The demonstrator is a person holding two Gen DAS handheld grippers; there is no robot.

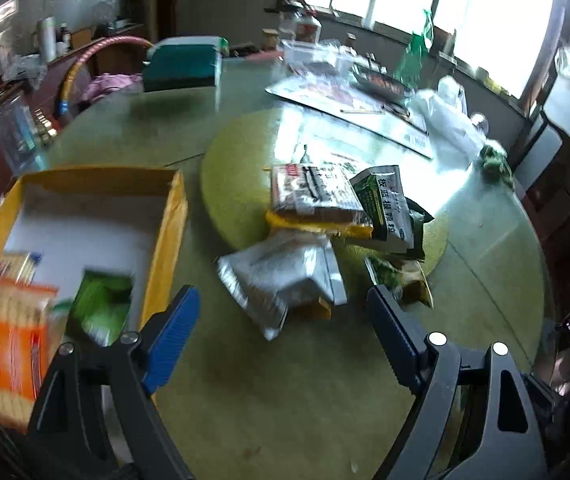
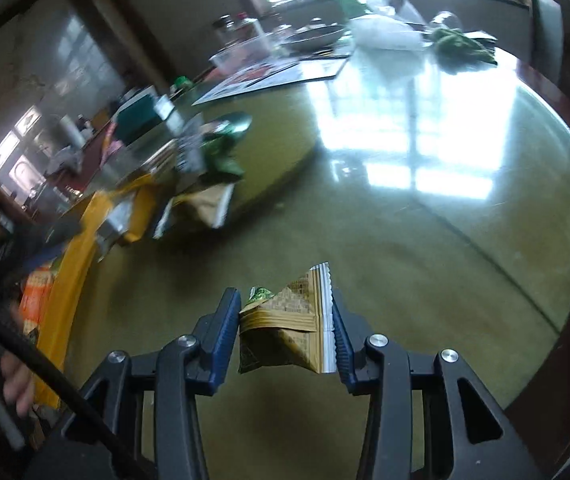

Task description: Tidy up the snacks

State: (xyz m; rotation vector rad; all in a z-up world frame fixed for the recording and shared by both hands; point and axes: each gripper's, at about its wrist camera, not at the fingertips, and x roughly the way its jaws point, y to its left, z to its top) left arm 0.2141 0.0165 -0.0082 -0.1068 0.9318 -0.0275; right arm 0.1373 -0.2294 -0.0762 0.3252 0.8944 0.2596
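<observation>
My left gripper is open and empty, hovering just in front of a silver foil snack pouch. Behind the pouch lies a pile: a red-and-white cracker pack and a green-and-white sachet box. A yellow cardboard box at the left holds orange cracker packs and a green packet. My right gripper is shut on a small tan-and-green snack packet, held above the table. The snack pile and the yellow box lie to its left.
The round green table has a raised turntable in the middle. At the far side are a teal box, papers, plastic bags and jars. A dark wooden table rim runs along the right.
</observation>
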